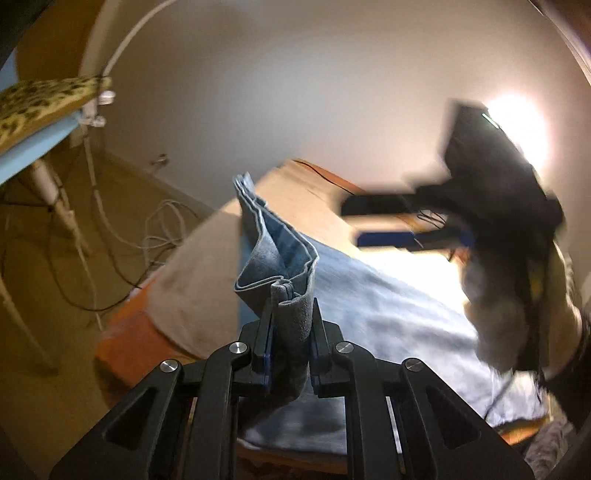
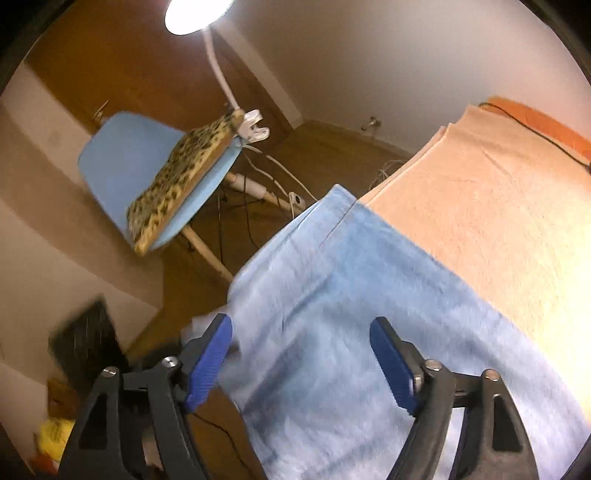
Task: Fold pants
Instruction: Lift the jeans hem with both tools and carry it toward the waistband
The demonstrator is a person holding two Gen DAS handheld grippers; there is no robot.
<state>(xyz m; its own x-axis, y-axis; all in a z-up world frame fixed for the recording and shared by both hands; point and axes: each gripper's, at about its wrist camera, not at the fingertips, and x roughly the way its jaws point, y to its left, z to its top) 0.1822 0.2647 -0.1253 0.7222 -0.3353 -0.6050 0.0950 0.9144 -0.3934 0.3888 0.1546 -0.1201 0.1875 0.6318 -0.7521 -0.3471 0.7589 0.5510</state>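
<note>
Your left gripper has black angular arms with cut-out slots, round silver screws at the joints, and thin blue pads inside the fingers. Your right gripper is built the same, with ribbed blue pads and silver screws.

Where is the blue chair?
In the right wrist view, the blue chair stands on the floor left of the pants, a spotted cushion on it.

1. One pair of pants, light blue.
2. One peach towel.
3. One blue chair.
4. One spotted cushion.
5. One lamp.
6. Two grippers: left gripper, right gripper.
</note>
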